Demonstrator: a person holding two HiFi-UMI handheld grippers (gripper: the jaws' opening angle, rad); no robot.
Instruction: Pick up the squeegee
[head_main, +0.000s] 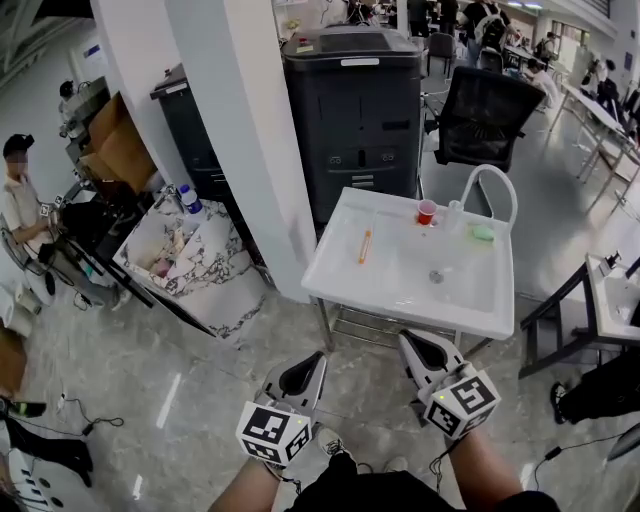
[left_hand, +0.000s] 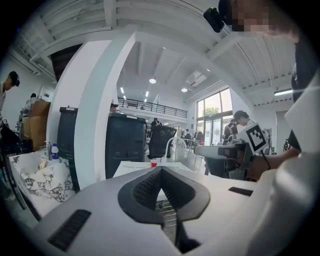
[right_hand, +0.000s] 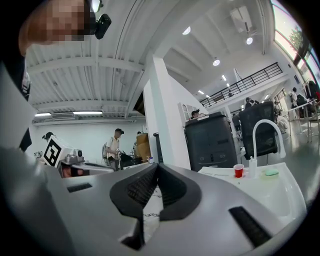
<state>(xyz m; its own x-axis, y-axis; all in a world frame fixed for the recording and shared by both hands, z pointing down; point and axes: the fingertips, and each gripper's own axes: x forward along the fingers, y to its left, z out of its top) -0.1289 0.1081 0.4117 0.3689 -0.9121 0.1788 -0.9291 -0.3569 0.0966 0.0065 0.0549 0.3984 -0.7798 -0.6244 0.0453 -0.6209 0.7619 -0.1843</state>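
We stand on a pale glossy floor (head_main: 190, 380) facing a white bench (head_main: 335, 272). Behind it rise a white pillar (head_main: 235, 130) and a dark cabinet (head_main: 355, 110), with a black office chair (head_main: 485, 115) beside. Ceiling lamps (left_hand: 152, 80) and tall windows (left_hand: 212, 112) light the hall.

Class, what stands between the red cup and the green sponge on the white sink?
A small clear bottle, by the tap, stands between the red cup and green sponge; the head view shows it.
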